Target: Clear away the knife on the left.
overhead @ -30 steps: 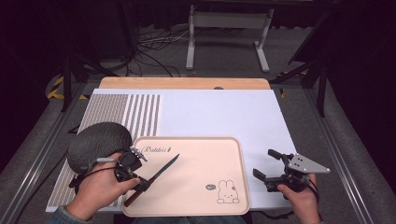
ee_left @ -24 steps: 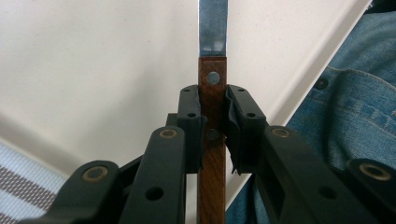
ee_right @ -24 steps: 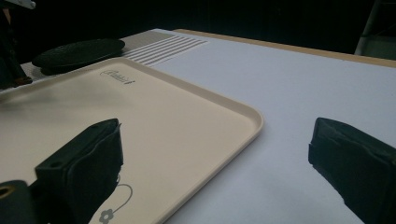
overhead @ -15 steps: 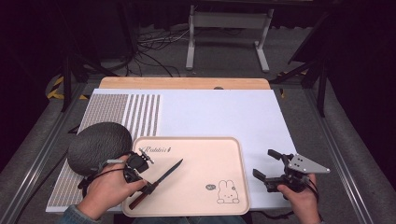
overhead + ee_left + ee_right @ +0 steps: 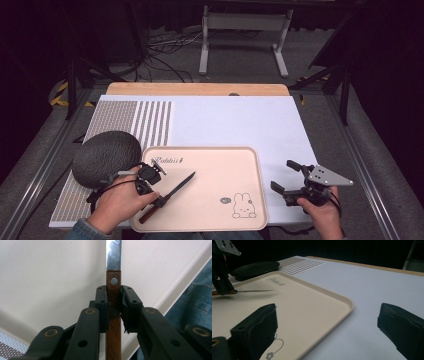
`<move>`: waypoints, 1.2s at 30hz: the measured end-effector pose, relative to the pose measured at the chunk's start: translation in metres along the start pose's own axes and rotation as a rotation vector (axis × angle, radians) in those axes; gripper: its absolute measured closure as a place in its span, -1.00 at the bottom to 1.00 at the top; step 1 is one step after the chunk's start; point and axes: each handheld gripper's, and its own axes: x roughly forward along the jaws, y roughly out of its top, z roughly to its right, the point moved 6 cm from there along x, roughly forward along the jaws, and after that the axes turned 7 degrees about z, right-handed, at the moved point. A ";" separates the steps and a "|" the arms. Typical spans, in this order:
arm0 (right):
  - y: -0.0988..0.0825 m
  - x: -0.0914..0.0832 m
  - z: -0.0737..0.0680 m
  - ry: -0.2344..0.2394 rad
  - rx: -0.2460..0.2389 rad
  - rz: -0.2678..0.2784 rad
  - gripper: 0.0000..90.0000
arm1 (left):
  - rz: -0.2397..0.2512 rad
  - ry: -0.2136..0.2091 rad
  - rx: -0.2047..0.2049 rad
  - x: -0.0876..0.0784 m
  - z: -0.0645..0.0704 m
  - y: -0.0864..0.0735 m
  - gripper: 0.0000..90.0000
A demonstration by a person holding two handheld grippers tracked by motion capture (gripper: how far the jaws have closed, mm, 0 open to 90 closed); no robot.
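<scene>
Overall, the work surface is a white table (image 5: 230, 120) with a wooden strip along its far edge and a striped grey mat (image 5: 135, 120) covering its left part; beyond it lie a dark floor, loose cables and a metal stand. A pale pink tray (image 5: 220, 170) with a rabbit drawing sits at the near edge of the table and serves as landmark here.

The knife (image 5: 172, 192) lies slantwise over the near-left part of the tray, blade pointing toward the tray's middle, wooden handle toward its near-left corner. The left gripper (image 5: 150, 181) is clamped on that handle: in the left gripper view both jaws press the brown wood just below the rivet nearest the blade (the knife (image 5: 113, 285) runs straight up between them). Whether the knife rests on the tray or is lifted slightly cannot be told.

A dark round pad (image 5: 106, 157) lies just left of the tray's far-left corner, touching or slightly overlapping the rim.

The right gripper (image 5: 295, 181) is held just right of the tray's near-right corner, jaws spread wide with nothing between them.

The table far of the tray and to its right is bare white; the tray's near rim lies at the table's near edge.
</scene>
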 end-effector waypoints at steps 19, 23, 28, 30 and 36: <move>0.000 0.000 -0.001 0.008 0.009 0.001 -0.92 | 0.007 0.014 -0.006 0.004 -0.003 0.002 0.71; 0.000 0.001 -0.002 0.011 0.011 0.002 -0.92 | 0.030 -0.003 0.010 0.001 -0.001 0.003 0.37; 0.000 0.001 -0.002 0.015 0.012 0.002 -0.92 | 0.077 0.035 0.057 -0.004 0.002 0.006 -0.05; 0.000 0.001 -0.002 0.015 0.011 0.003 -0.92 | 0.105 0.042 0.093 -0.007 0.004 0.009 -0.21; 0.000 0.001 -0.002 0.015 0.012 0.003 -0.92 | 0.177 0.047 0.175 -0.009 0.008 0.016 -0.47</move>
